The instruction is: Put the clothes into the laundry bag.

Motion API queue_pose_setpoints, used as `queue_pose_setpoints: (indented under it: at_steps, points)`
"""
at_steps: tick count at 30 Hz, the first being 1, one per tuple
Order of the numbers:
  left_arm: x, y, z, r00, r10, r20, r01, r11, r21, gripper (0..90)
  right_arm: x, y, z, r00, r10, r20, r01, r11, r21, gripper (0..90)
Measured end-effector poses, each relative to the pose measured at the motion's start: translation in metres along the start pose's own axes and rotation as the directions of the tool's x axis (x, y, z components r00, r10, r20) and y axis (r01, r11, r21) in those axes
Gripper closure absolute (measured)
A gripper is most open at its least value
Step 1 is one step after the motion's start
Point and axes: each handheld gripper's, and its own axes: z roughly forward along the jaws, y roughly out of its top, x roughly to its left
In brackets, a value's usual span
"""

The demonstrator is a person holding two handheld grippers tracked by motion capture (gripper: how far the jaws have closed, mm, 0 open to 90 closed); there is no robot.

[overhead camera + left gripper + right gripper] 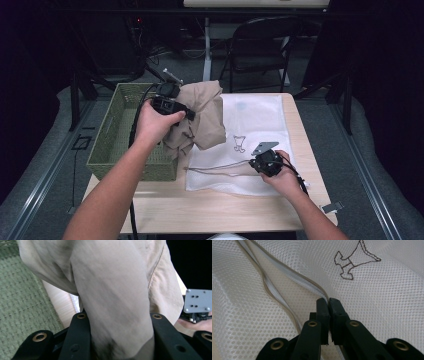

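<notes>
We hold the beige garment (200, 117) bunched in the left gripper (172, 102) at upper centre of the high view, above the edge of the green woven basket (112, 135); its cloth hangs down toward the white mesh laundry bag (255, 120) spread flat across the middle of the wooden table (225, 210). In the left gripper view the garment's thick fold (112, 302) fills the space between the two black jaws, which pinch it, so it can be carried as one bundle.

Lower right of centre, the right gripper (260, 162) has its jaws pressed together on the bag's zipper edge (287, 277), where the two pale tapes part into an open slit. We judge this grip is meant to lift the upper lip and keep the mouth open so the garment can go in.

The bag bears no readable writing; we see a small dark outline embroidery (352, 263) and a faint round mark (241, 106) near its far end.
</notes>
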Motion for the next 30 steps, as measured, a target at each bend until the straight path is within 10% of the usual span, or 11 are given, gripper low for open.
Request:
queue_pose_setpoints:
  at_steps: [30]
  points:
    - [-0.022,-0.026,-0.001,0.9954,0.078,0.055,-0.079,0.9969,0.000,69.2,-0.003,0.029,-0.027,0.9942,-0.014,0.106,0.027,0.992,-0.126,88.1]
